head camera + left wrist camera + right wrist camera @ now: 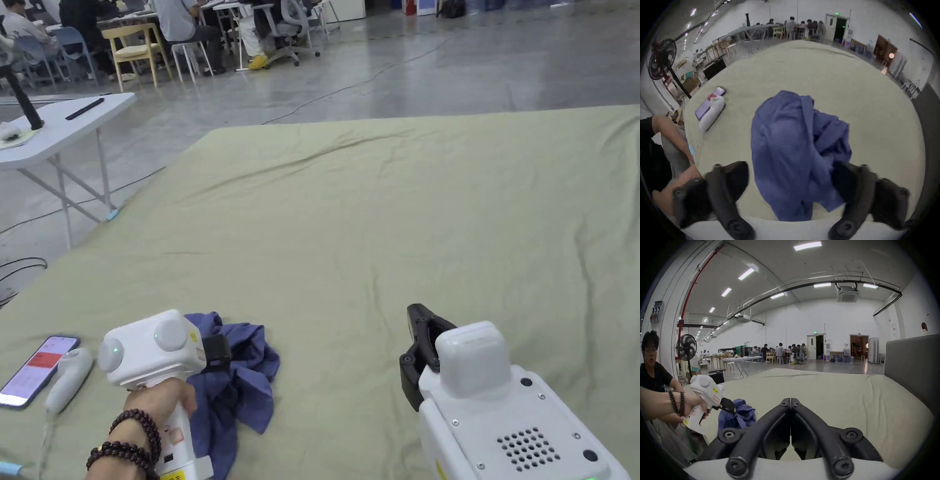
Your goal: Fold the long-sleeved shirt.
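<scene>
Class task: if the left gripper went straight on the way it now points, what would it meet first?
Probably the crumpled blue shirt: it lies directly ahead of the open left gripper, between its spread jaws. Whether cloth already touches them is unclear.

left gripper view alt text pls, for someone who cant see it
A crumpled blue shirt lies in a heap on a pale green sheet, between the spread jaws of the open left gripper above it. A phone and a white handheld device lie together to the shirt's left.

Left claw [217,351] hides shirt [240,381] part; sleeves indistinguishable.
</scene>
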Motion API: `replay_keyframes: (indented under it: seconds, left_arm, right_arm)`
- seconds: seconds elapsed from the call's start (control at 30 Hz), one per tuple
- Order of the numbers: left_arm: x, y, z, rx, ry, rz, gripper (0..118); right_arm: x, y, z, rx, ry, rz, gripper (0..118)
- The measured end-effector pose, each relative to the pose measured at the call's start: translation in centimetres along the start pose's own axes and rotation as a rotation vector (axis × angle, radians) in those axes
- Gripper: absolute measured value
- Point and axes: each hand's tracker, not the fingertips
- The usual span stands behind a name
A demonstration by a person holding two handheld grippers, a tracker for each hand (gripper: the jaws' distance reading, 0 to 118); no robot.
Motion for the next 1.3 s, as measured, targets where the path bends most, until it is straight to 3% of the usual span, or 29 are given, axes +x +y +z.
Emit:
replay_keyframes:
  seconds: [0.1,0.13,0.17,0.27,0.4,0.57,0.77,1.0,1.1,1.23,1.27,1.3]
  left_arm:
    - [-0.2,0.0,-0.9,-0.055,-0.038,0.044,50]
    - [-0.2,-0.2,-0.7,-0.039,-0.054,0.045,31]
    - [0.1,-0.1,-0.4,-0.022,-0.052,0.039,21]
    - [1.4,-0.3,1.7,0.000,-0.037,-0.031,13]
    - [3.4,-0.1,4.5,0.060,-0.139,-0.053,12]
    - [11.9,-0.7,9.5,0.145,-0.319,-0.189,12]
    - [27.7,-3.4,12.4,0.129,-0.624,-0.355,12]
    - [47.4,-14.0,13.3,-0.036,-0.877,-0.591,12]
    - [51.4,-19.2,14.0,-0.108,-0.868,-0.642,12]
    - [52.3,-20.2,12.4,-0.088,-0.799,-0.672,12]
    - [51.5,-19.7,12.4,-0.061,-0.800,-0.664,15]
    - [50.1,-19.0,12.7,-0.035,-0.816,-0.646,29]
  right_arm:
    - [0.5,-0.4,-0.6,-0.023,-0.011,0.009,0]
    - [0.7,-0.6,-0.9,-0.030,-0.016,0.009,0]
    - [0.7,-0.7,-1.0,-0.036,-0.021,0.006,0]
    - [1.0,-1.0,-1.1,-0.047,-0.022,-0.009,0]
    - [1.4,-1.1,-0.4,-0.044,-0.031,-0.019,0]
    - [4.0,-0.7,1.7,-0.028,-0.092,-0.035,0]
    - [10.1,0.0,6.3,0.005,-0.259,-0.055,0]
    - [18.4,-0.1,13.1,-0.003,-0.504,-0.058,0]
    - [20.9,-0.5,15.4,-0.026,-0.594,-0.061,0]
    - [22.8,-1.2,17.4,-0.049,-0.647,-0.073,0]
    - [23.0,-1.3,17.5,-0.053,-0.653,-0.078,0]
    - [23.2,-1.5,17.5,-0.057,-0.657,-0.085,0]
